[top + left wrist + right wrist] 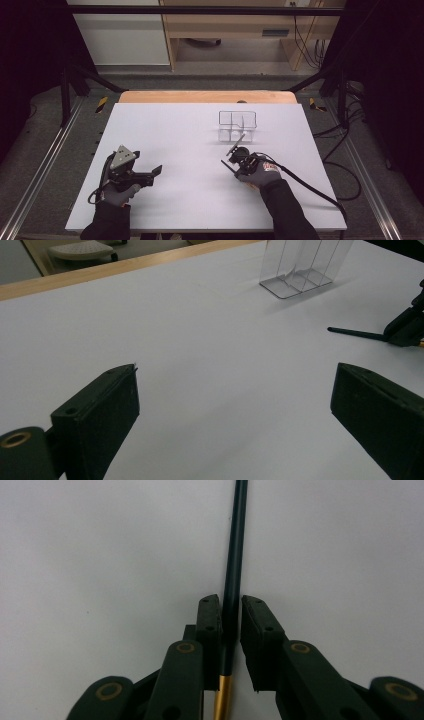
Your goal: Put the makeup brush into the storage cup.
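Two handheld grippers are at work on your white table top [190, 150], one in each gloved hand, and both sit low near your side of it. Your right gripper [230, 611] points down at the surface with one thin dark rod with a gold-coloured end [234, 555] running straight up between its two black jaws. The jaws stand almost together around the rod; the left one lies against it, while a hairline of white still shows between the rod and the right one, so you cannot tell for certain that both pads press. From the high view that gripper [235, 152] lies just in front of the single clear plastic organiser box with upright dividers [237, 125], near but not touching it. The rod's dark tip [350, 332] sticks out sideways over the bare table, as seen from the left gripper view, with the same clear box [300, 270] standing farther back. How many compartments the box has is hard to count through its walls.

Your left gripper [145, 176] rests well apart from the rod and box, on the left half of the table, jaws spread wide with nothing between them but white surface [235, 405]
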Motion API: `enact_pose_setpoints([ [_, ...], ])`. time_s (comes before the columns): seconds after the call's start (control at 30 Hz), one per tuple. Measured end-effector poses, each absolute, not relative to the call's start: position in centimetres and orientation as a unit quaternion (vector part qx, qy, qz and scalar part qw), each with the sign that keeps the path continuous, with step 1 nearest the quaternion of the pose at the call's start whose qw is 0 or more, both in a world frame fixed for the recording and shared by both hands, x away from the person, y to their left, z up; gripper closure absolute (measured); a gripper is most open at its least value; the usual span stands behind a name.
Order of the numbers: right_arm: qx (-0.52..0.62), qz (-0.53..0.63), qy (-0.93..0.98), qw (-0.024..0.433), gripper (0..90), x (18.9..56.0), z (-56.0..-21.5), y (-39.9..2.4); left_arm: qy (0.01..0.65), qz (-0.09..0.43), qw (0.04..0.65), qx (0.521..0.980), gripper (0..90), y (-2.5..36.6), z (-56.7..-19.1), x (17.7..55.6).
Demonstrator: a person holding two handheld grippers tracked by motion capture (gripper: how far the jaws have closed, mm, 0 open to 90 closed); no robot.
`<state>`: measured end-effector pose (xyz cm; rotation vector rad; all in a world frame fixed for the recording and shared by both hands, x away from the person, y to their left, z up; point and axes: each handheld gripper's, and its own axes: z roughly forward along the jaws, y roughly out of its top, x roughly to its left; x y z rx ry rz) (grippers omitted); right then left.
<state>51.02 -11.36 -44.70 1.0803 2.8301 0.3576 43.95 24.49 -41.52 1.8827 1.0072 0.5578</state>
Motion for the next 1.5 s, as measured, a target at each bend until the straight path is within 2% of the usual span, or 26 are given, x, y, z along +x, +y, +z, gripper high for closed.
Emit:
enact_pose_setpoints([
  [0.33,0.366,0.096,0.925,0.035,83.2,51.2,-44.6,-10.8,0.406,0.225,0.449,0.763,4.8,24.4,-41.5,44.0],
  [0.87,0.353,0.102,0.930,0.031,83.8,51.6,-44.6,-11.1,0.403,0.225,0.448,0.766,4.9,24.3,-41.5,43.9],
  [1.5,0.333,0.156,0.929,0.039,83.8,50.9,-39.4,-11.6,0.377,0.227,0.439,0.783,4.9,23.2,-41.2,43.6],
])
